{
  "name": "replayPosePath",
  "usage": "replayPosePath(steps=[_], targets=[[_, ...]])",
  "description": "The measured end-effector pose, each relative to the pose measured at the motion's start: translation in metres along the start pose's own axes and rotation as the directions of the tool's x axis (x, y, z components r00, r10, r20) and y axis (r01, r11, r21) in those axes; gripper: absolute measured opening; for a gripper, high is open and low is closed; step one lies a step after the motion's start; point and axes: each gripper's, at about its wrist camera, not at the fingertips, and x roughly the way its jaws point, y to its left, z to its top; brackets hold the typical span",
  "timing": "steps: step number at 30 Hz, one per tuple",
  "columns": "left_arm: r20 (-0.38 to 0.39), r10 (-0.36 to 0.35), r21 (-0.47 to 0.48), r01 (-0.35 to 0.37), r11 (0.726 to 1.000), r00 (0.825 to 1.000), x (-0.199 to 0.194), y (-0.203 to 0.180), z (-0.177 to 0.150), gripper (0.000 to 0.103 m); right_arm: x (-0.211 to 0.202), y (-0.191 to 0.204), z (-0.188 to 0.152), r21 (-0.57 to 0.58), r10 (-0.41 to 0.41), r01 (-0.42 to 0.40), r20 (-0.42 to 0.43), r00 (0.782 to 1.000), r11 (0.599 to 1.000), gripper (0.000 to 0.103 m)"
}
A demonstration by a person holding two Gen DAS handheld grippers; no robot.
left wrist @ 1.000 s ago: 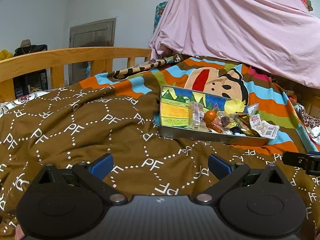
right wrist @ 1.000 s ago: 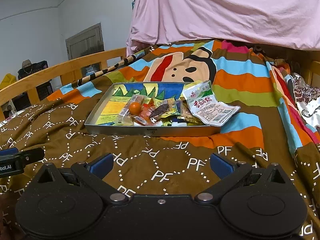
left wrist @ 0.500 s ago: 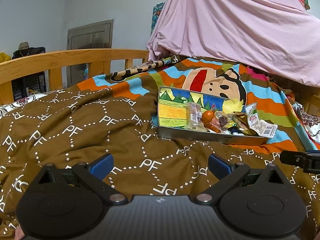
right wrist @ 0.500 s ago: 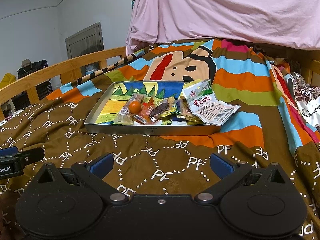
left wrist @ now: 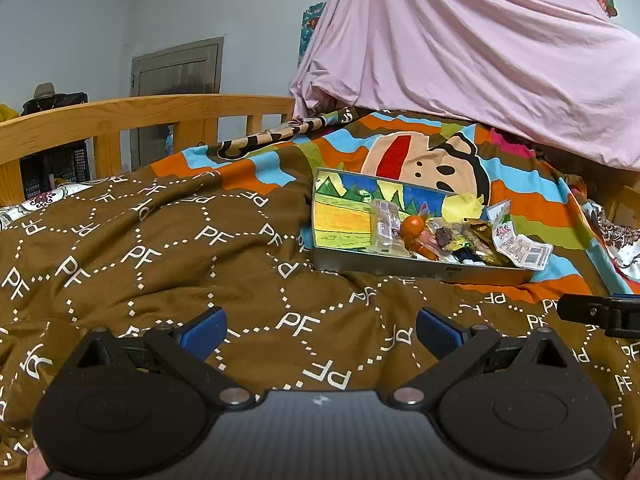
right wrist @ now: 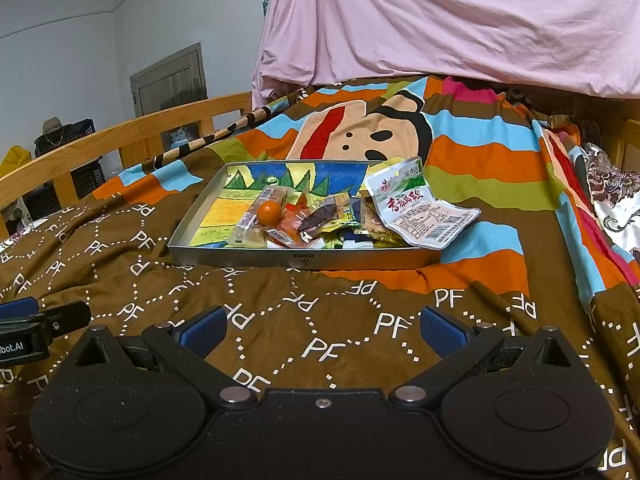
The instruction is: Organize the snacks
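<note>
both jaws are held wide and empty above the bed. snacks (right wrist: pixel 320 220) are piled in the tray (right wrist: pixel 304 260); light, crinkly, slippery packets are best pinched by a flat edge.

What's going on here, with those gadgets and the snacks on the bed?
A person holds a two-finger gripper in each hand over the bed. Both the left gripper and right gripper are open and empty, short of the metal tray. The snacks sit piled in it, one white packet overhanging its edge.

Both low wrist views share the tray (left wrist: pixel 420 270).
</note>
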Motion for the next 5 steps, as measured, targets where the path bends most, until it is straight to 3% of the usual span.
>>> replayPosePath(steps=[5], targets=[[-0.005,0.005,-0.003,-0.005,1.000,1.000,0.0009,0.0003,-0.0005,0.103,-0.0002,0.0016,-0.0015,-0.001,0.000,0.000,-0.005,1.000,1.000,0.102]])
